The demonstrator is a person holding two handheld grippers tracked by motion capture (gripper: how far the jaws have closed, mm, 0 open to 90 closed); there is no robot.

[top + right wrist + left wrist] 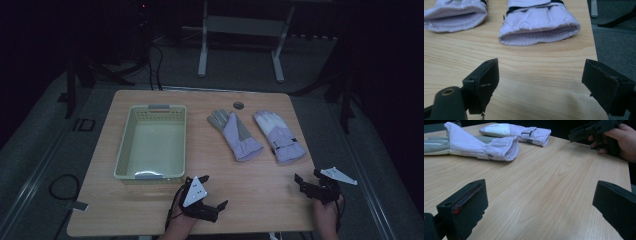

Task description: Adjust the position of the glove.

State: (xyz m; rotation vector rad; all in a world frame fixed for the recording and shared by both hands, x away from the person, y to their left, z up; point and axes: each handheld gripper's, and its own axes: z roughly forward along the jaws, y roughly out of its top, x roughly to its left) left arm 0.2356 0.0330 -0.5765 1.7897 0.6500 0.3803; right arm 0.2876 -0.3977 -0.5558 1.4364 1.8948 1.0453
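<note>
Basket (152,142) at left on worktop (250,190); left glove (234,134) and right glove (280,136) side by side at right, apart from basket.

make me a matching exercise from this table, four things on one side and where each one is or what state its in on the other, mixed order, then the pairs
Things:
1. basket
2. left glove
3. right glove
4. right gripper

Places or states:
A. palm side up, grey palm showing, at the table's middle
B. jaws open, near the table's front right corner
C. empty, on the left half of the table
D. nearest the table's right edge, black strap across its cuff

Pairs: 1-C, 2-A, 3-D, 4-B
</note>
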